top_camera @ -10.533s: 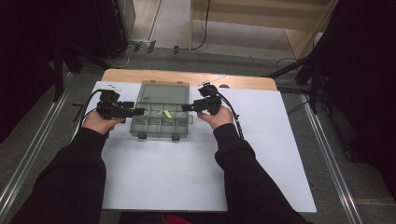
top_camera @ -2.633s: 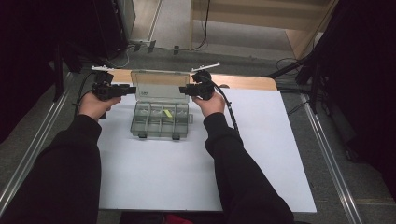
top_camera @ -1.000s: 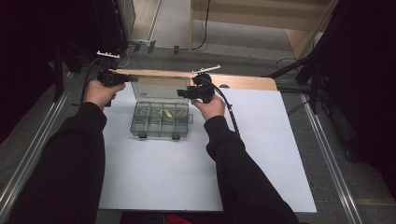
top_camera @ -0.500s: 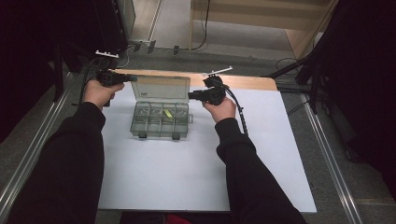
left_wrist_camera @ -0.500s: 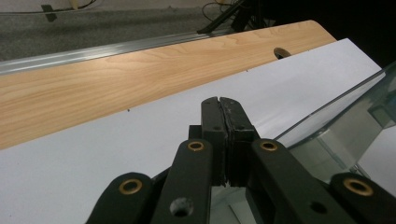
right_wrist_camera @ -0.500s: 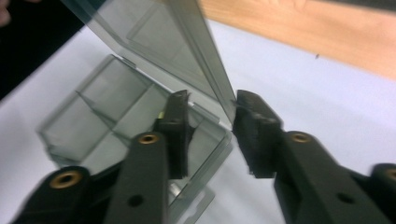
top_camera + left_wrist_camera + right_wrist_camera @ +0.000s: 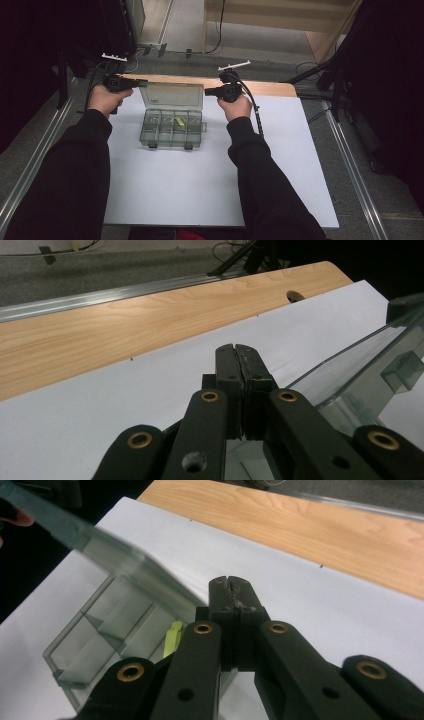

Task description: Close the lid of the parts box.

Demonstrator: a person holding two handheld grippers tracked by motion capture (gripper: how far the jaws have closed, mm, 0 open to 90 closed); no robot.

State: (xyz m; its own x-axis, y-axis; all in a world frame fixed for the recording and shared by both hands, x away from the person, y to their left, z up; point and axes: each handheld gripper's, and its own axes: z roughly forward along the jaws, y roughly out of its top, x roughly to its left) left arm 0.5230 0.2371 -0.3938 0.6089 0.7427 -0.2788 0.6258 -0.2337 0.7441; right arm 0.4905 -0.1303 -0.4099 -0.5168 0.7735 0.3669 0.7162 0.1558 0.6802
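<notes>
- Clear compartment box [image 7: 172, 129] sits on the white sheet [image 7: 200, 185], lid [image 7: 172, 95] raised; a yellow piece [image 7: 179, 121] lies in one compartment.
- Right gripper [image 7: 210, 91] beside the lid's right edge, apart from it; jaws have just been closing, now pressed together, nothing between.
- Left gripper [image 7: 142, 84] at the lid's left corner; jaws pressed together.
- Wooden table edge [image 7: 270, 88] beyond.

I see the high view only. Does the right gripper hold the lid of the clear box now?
Observer: No. The right gripper has just been closing its jaws, and they meet with nothing between them. The lid passes to their left in the right gripper view.
Operator: And the left gripper?
Observer: The left gripper is shut too, on nothing. The lid's edge runs beside its jaws.
Operator: What is the yellow thing?
Observer: A small yellow-green piece in one compartment, partly hidden.
</notes>
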